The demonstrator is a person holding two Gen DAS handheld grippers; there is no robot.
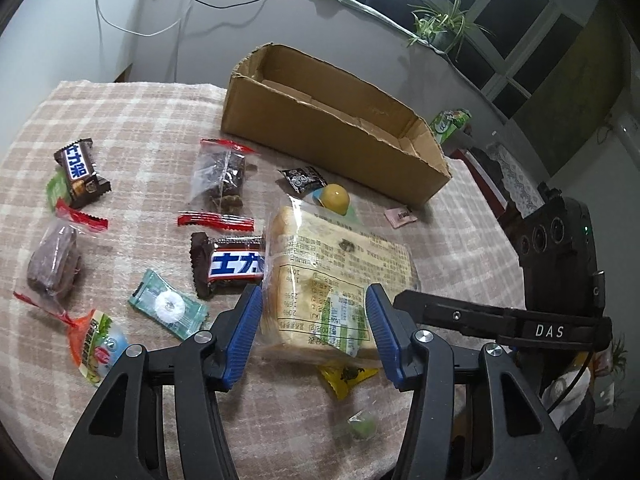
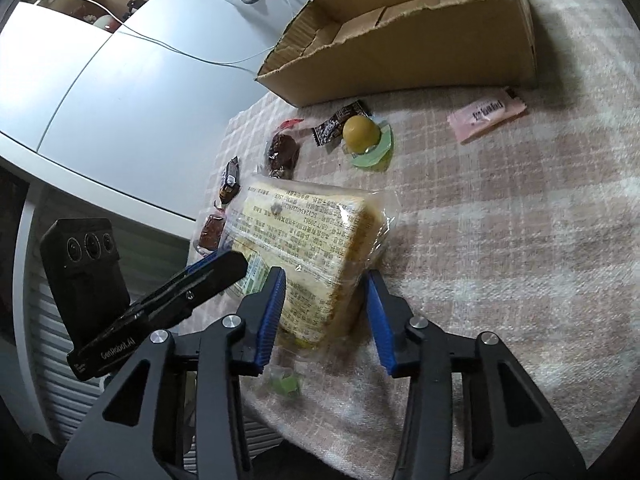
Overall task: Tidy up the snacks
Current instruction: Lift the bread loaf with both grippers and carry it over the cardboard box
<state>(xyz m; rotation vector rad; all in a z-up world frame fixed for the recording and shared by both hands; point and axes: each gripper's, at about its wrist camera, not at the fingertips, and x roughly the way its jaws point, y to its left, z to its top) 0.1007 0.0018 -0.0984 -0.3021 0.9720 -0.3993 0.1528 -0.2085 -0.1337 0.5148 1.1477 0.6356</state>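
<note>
A bagged loaf of sliced bread [image 1: 340,264] lies on the checked cloth among loose snacks. My left gripper [image 1: 312,332] is shut on its near end, both blue pads [image 1: 244,328] pressed against the wrapper. My right gripper [image 2: 326,316] straddles another corner of the bread [image 2: 312,240]. Its left pad touches the bag, while a thin dark gap shows at its right pad [image 2: 380,320], so it is open. An open cardboard box [image 1: 320,128] [image 2: 400,40] stands behind the snacks, with nothing showing inside it.
Two chocolate bars [image 1: 228,264] [image 1: 80,172], bagged brownies [image 1: 220,180], a mint [image 1: 168,304], a yellow jelly ball [image 1: 336,198] [image 2: 360,132], a pink sachet [image 2: 486,114] and a green candy [image 2: 286,384] lie around. The table edge [image 2: 224,152] drops off on the left in the right wrist view.
</note>
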